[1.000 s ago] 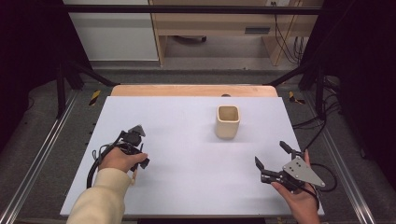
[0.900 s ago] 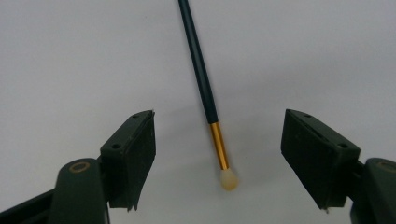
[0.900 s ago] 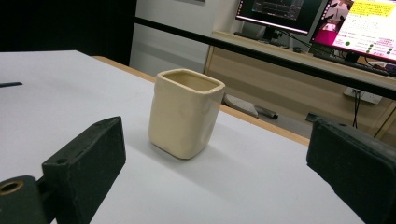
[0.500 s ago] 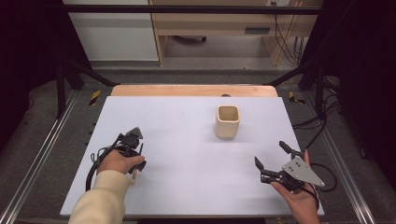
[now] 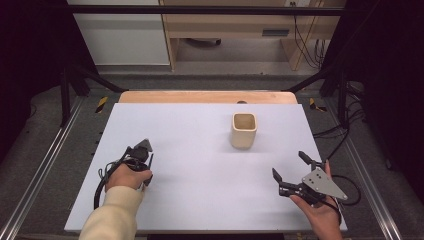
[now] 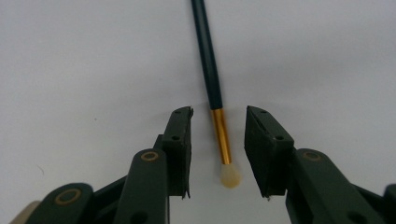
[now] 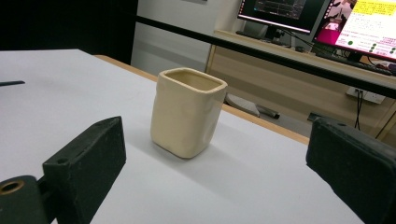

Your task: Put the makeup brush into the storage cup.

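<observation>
A thin brush (image 6: 219, 135) with a dark handle, gold ferrule and pale tip lies flat on the white table top (image 5: 200, 170). My left gripper (image 6: 218, 114) points down over it. Its jaws have just been closing and stand either side of the ferrule, with a small gap on each side. In the high view that gripper (image 5: 144, 150) is at the table's left. A cream square cup (image 5: 244, 130) stands upright at the back right. My right gripper (image 5: 289, 164) rests open near the front right and faces the cup (image 7: 188, 116), well short of it.
A wooden strip (image 5: 207, 96) borders the table's far edge. Metal rails (image 5: 40, 170) run along both sides. Beyond the cup are a black bar (image 7: 280, 49) and a desk with monitors (image 7: 327, 18). A cable (image 5: 100, 185) loops by the left hand.
The left gripper's jaws have drawn closer together and the hand has shifted slightly. The right gripper and the cup have not moved.
</observation>
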### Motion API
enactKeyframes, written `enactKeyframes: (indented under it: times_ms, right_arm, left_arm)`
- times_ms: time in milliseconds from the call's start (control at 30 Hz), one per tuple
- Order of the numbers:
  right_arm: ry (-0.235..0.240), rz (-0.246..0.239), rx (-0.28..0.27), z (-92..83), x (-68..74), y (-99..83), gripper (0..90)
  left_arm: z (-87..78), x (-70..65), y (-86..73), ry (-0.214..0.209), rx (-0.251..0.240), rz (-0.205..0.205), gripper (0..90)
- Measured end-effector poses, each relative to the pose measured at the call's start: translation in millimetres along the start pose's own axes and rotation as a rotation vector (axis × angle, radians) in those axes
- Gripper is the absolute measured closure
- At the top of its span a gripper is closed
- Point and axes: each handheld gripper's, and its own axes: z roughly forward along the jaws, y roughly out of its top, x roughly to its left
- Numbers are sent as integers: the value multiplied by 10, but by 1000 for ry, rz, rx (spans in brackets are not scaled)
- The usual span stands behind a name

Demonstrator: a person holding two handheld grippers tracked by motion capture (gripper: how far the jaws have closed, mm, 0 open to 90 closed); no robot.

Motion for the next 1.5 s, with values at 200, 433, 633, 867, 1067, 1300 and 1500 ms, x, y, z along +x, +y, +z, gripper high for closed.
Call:
enactKeyframes:
  times_ms: [200, 433, 633, 867, 1067, 1300, 1500]
  right_arm:
    - [3, 0, 1, 4, -1, 0, 52]
    - [5, 0, 2, 3, 2, 1, 52]
    - [8, -2, 3, 4, 6, 0, 52]
    - [8, 0, 4, 7, 6, 0, 52]
    - [9, 1, 4, 6, 4, 0, 52]
    - [11, -2, 3, 8, 7, 0, 52]
    - [11, -2, 3, 10, 7, -1, 53]
  left_arm:
    - [48, -1, -2, -11, -14, -27, 665]
    - [81, -25, 2, -21, -6, -30, 690]
    - [101, -27, 1, -17, -3, -38, 720]
    - [128, -33, -7, -18, 0, -39, 745]
    - [142, -34, -14, -13, 1, -34, 757]
    - [144, -32, -13, -12, 0, -33, 766]
    - [158, -55, -2, -8, 0, -25, 787]
